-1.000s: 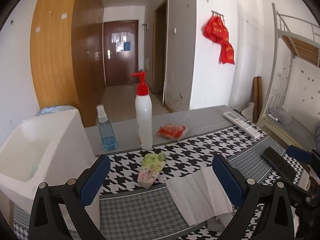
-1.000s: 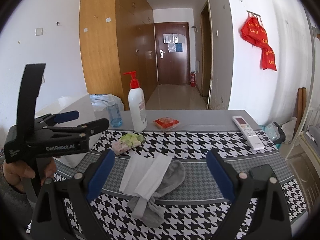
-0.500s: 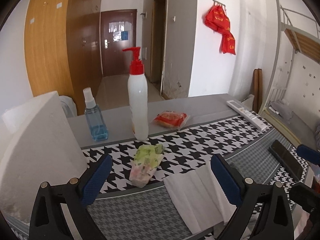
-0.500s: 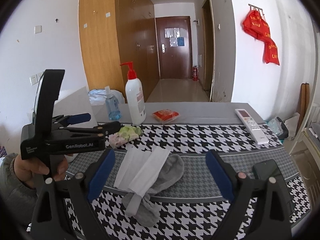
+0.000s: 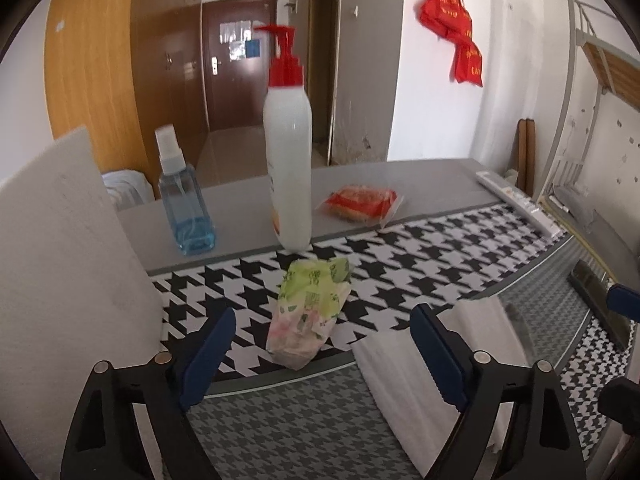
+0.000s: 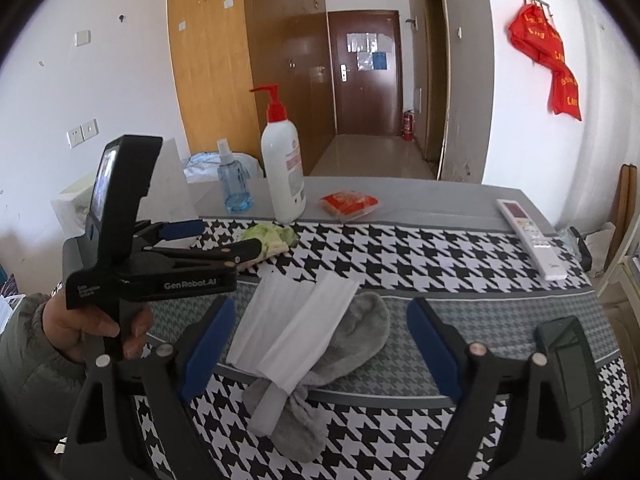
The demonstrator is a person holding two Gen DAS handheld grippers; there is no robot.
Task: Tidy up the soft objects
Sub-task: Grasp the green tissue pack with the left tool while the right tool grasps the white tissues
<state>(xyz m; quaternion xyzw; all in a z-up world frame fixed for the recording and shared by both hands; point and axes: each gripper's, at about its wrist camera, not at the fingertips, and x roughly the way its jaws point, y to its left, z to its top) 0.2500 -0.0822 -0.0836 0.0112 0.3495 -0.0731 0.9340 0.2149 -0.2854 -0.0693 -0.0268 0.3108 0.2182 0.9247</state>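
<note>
Only the right view shows the grey fleecy sock [image 6: 352, 332] under white folded cloths [image 6: 296, 320] on the houndstooth table [image 6: 420, 248]. The left gripper [image 5: 320, 344], lettered "GenRobot.AI", has just been narrowing, empty, before a crumpled green-pink packet [image 5: 312, 304]; the right gripper [image 6: 316, 336] gapes, empty.

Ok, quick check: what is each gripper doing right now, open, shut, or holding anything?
Left gripper: open, jaws have just been closing a little, nothing gripped; the green tissue pack lies ahead.
Right gripper: open, empty, above the grey sock.

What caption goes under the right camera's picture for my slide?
Open right gripper above a white cloth lying on a grey sock, left gripper near a green packet.
</note>
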